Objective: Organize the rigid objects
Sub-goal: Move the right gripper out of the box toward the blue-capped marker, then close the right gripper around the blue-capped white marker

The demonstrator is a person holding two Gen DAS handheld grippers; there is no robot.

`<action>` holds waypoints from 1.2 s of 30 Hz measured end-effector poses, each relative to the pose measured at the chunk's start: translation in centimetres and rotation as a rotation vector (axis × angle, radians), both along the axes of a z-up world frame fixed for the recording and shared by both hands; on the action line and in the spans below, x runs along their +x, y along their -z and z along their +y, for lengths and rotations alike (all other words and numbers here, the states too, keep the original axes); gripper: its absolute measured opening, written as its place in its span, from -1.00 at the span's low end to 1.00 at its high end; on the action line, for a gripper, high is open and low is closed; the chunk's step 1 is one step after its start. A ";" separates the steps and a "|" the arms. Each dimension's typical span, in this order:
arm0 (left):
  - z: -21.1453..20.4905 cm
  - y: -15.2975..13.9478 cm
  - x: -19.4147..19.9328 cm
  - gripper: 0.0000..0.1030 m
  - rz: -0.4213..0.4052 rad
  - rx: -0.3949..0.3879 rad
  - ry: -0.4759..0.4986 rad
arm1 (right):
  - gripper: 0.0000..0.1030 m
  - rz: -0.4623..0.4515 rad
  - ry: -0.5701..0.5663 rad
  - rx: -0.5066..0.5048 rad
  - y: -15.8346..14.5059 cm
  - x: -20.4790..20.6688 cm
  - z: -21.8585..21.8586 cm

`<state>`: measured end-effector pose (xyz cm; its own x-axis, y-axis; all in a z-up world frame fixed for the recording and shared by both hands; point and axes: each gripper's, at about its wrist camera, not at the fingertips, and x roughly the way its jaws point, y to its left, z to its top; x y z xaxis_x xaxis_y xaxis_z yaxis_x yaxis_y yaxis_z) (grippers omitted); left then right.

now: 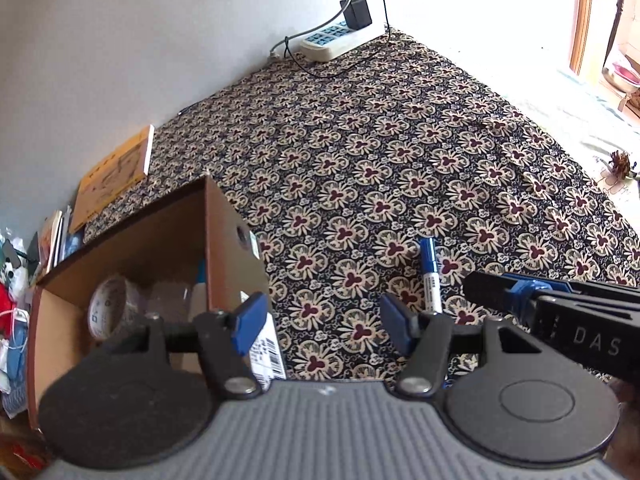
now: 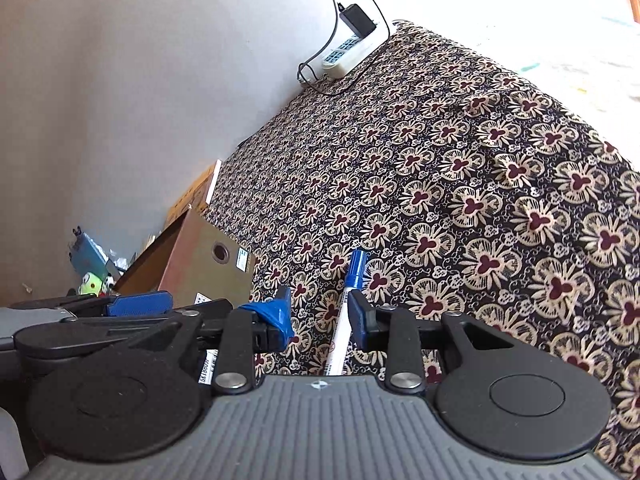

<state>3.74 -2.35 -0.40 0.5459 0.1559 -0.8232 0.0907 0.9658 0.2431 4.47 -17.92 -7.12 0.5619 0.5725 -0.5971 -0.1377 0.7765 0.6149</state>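
A white marker with a blue cap (image 1: 430,276) lies on the flowered cloth (image 1: 380,152); it also shows in the right wrist view (image 2: 346,312). My right gripper (image 2: 318,314) is open, its jaws either side of the marker's barrel, just above it. My left gripper (image 1: 324,322) is open and empty, between the marker and an open cardboard box (image 1: 224,240). The box holds a roll of tape (image 1: 110,304) and other items I cannot make out. The box also shows in the right wrist view (image 2: 204,268).
A white power strip (image 1: 340,40) with a black adapter and cables lies by the wall at the far edge. A yellow book (image 1: 116,172) leans on the wall behind the box. Toys and clutter (image 1: 12,280) sit left of the box.
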 end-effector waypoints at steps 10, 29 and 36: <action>-0.7 1.5 -0.8 0.22 0.022 -0.046 -0.077 | -0.75 0.059 -0.112 -0.025 1.1 1.3 -0.8; -1.3 5.6 0.9 0.27 0.174 -0.167 -0.061 | -0.79 0.155 -0.092 0.100 3.9 2.9 -1.6; -1.8 7.1 1.0 0.27 0.199 -0.223 0.052 | -0.79 0.173 -0.012 0.186 5.7 2.4 -3.1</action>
<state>4.75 -4.13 -7.50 0.3728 -0.0645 -0.9257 0.1664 0.9861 -0.0017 6.84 -21.06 -12.81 0.4533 0.6872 -0.5677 -0.0266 0.6470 0.7620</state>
